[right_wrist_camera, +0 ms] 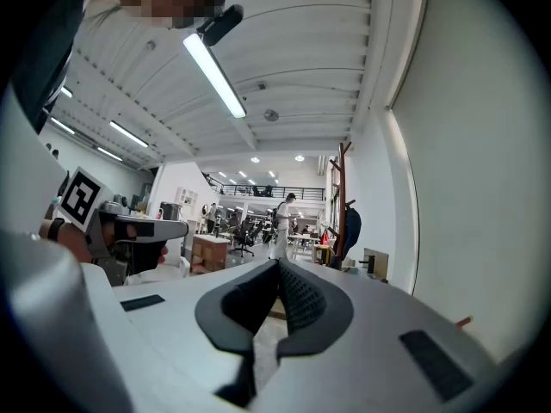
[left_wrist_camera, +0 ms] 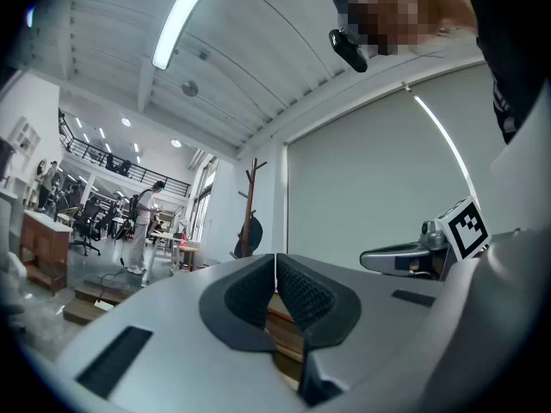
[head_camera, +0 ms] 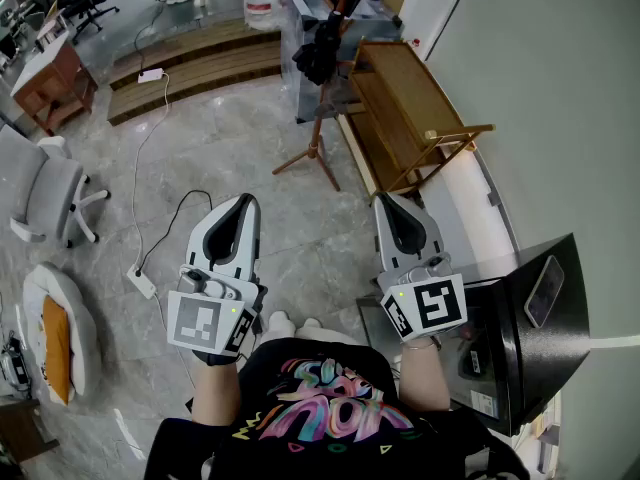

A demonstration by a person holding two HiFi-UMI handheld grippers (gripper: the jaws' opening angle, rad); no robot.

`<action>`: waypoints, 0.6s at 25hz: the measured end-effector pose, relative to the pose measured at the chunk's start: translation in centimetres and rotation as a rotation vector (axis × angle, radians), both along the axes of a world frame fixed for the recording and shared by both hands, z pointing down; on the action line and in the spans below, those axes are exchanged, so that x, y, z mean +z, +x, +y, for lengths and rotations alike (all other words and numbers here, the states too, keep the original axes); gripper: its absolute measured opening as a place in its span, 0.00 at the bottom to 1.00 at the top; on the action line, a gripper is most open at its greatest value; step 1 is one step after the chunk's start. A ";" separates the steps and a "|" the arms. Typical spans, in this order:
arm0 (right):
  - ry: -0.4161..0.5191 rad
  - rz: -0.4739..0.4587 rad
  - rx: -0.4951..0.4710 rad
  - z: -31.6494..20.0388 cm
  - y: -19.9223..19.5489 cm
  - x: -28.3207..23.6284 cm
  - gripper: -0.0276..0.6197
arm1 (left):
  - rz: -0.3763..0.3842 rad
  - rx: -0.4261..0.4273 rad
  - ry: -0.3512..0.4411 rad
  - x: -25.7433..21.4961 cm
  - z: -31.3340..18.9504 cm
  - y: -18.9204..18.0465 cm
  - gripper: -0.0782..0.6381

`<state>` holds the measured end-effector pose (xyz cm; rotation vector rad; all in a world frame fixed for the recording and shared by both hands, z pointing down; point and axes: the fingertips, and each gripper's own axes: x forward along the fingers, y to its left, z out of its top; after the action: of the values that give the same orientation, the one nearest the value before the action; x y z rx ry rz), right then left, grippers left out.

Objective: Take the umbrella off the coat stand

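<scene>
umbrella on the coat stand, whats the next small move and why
Probably step forward toward the coat stand first. The dark umbrella hangs on it well beyond both grippers, with a stretch of floor between. The left gripper and right gripper are shut and empty, so opening one can likely wait until closer.

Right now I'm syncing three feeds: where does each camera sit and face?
Head view: on the person's head, steeply down onto left gripper, right gripper, shirt; coat stand ahead.
Left gripper view: on that gripper, along its shut jaws toward the coat stand; right gripper alongside.
Right gripper view: likewise, shut jaws; left gripper at its left.
All share the coat stand and dark umbrella.
</scene>
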<state>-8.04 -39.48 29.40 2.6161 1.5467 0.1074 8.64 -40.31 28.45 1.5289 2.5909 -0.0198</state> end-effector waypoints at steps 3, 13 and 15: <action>-0.013 0.008 -0.001 0.0 -0.5 -0.4 0.07 | -0.001 -0.008 -0.002 -0.2 0.0 -0.3 0.15; -0.027 0.023 -0.019 0.4 -2.4 -0.3 0.07 | -0.005 -0.035 -0.009 -0.4 0.6 -1.5 0.15; -0.023 0.031 -0.015 1.1 -2.6 -0.1 0.07 | -0.008 -0.038 -0.004 -0.2 1.4 -1.4 0.15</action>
<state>-10.65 -38.39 29.30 2.6232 1.5276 0.0481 7.20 -38.91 28.24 1.5734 2.5534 -0.0230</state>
